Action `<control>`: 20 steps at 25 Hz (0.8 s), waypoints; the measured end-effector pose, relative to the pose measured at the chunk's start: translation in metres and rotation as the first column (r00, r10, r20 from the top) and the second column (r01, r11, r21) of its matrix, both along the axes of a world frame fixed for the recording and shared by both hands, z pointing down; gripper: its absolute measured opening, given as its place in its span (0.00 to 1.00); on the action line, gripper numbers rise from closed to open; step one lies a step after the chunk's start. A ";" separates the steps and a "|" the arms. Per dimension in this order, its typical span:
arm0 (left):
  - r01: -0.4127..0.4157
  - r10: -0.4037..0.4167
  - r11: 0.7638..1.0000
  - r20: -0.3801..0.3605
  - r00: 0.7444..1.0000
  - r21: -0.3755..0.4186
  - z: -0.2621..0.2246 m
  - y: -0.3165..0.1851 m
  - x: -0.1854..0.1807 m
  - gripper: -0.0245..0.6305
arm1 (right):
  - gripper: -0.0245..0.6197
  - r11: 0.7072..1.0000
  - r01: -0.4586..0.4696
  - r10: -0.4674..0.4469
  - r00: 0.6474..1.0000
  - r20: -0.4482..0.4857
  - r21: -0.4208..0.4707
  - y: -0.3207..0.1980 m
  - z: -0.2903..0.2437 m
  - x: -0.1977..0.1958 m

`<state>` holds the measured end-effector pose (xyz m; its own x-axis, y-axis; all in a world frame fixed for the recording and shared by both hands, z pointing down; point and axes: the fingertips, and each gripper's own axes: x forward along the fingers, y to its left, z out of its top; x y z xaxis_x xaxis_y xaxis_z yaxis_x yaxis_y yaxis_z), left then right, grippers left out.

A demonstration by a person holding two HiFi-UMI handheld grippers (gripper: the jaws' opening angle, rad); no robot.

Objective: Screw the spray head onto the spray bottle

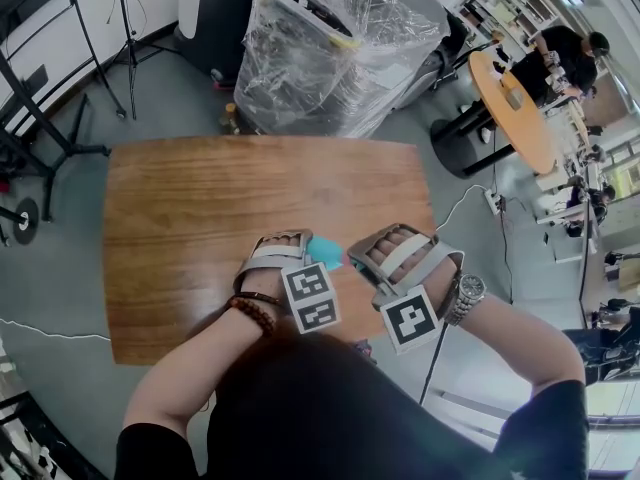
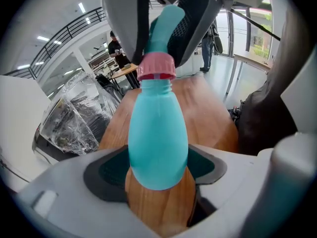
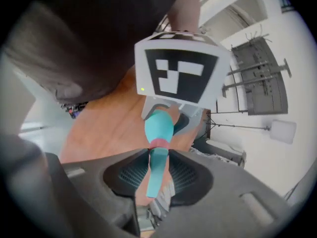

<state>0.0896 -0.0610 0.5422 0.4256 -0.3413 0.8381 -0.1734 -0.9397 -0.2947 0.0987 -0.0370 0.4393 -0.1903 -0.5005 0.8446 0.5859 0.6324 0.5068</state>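
Observation:
A teal spray bottle [image 2: 158, 138] with a pink collar [image 2: 156, 67] sits between the jaws of my left gripper [image 2: 158, 175], which is shut on its body. The teal spray head [image 3: 157, 170] stands on the bottle's neck, and my right gripper [image 3: 157, 176] is shut on it, mesh pads on both sides. In the head view the left gripper [image 1: 288, 243] and the right gripper [image 1: 385, 250] meet over the wooden table [image 1: 200, 208] near its front edge. Only a bit of the teal bottle [image 1: 325, 250] shows between them.
A plastic-wrapped bin [image 1: 330, 48] stands on the floor behind the table. A round orange table [image 1: 515, 108] with seated people is at the right. A black tripod stand [image 1: 40, 118] is at the left. A cable [image 1: 470, 203] runs along the floor by the table's right edge.

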 end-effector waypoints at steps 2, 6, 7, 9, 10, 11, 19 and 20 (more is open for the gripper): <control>-0.006 0.006 1.000 0.011 1.000 -0.012 0.001 0.001 -0.001 0.63 | 0.22 0.997 0.065 -0.065 0.998 -0.019 0.036 0.004 0.003 -0.004; -0.015 0.016 0.999 0.026 1.000 -0.034 0.002 0.003 -0.001 0.63 | 0.22 0.978 0.195 -0.181 0.970 -0.162 0.074 0.011 0.012 0.005; -0.017 0.019 0.999 0.030 0.999 -0.041 0.003 0.004 -0.001 0.63 | 0.22 0.971 0.225 -0.206 0.959 -0.194 0.084 0.011 0.013 0.008; -0.021 0.023 0.998 0.036 0.999 -0.058 0.003 0.006 0.000 0.63 | 0.22 0.957 0.272 -0.242 0.941 -0.238 0.103 0.011 0.015 0.011; -0.022 0.024 0.997 0.037 0.999 -0.069 0.003 0.008 0.000 0.63 | 0.22 0.948 0.296 -0.259 0.931 -0.259 0.114 0.011 0.016 0.012; -0.022 0.025 0.996 0.036 0.999 -0.083 0.003 0.009 0.001 0.63 | 0.22 0.939 0.321 -0.277 0.920 -0.279 0.127 0.011 0.016 0.013; -0.032 0.033 0.999 0.038 0.999 -0.041 -0.003 0.008 0.000 0.62 | 0.22 0.983 0.177 -0.166 0.971 -0.172 0.056 0.010 0.014 0.008; -0.031 0.031 0.999 0.034 0.999 -0.026 -0.004 0.007 0.000 0.62 | 0.22 0.995 0.103 -0.101 0.987 -0.127 0.013 0.009 0.012 0.006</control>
